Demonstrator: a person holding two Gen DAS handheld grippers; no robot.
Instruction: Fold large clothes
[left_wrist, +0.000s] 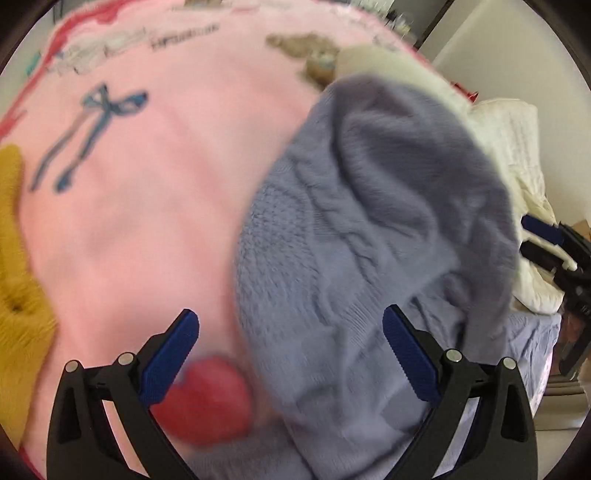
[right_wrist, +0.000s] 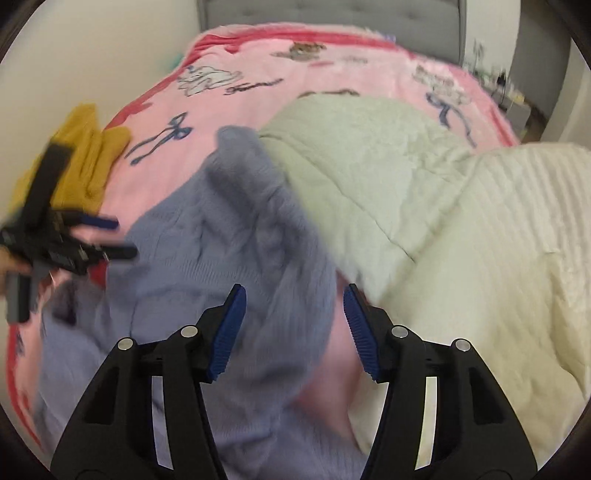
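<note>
A lavender cable-knit sweater (left_wrist: 369, 229) lies rumpled on a pink printed blanket (left_wrist: 155, 184); it also shows in the right wrist view (right_wrist: 229, 258). My left gripper (left_wrist: 290, 328) is open and empty, hovering over the sweater's left edge. My right gripper (right_wrist: 293, 306) is open and empty above the sweater's right edge, where a sleeve lies folded over. The left gripper shows at the left of the right wrist view (right_wrist: 110, 236), and the right gripper at the right edge of the left wrist view (left_wrist: 535, 236). Both views are motion-blurred.
A mustard yellow garment (right_wrist: 85, 155) lies at the blanket's left side, also in the left wrist view (left_wrist: 18, 280). A pale green quilt (right_wrist: 362, 162) and cream quilt (right_wrist: 498, 258) lie to the right. A grey headboard (right_wrist: 332, 14) stands behind. A red heart print (left_wrist: 207, 398) is below.
</note>
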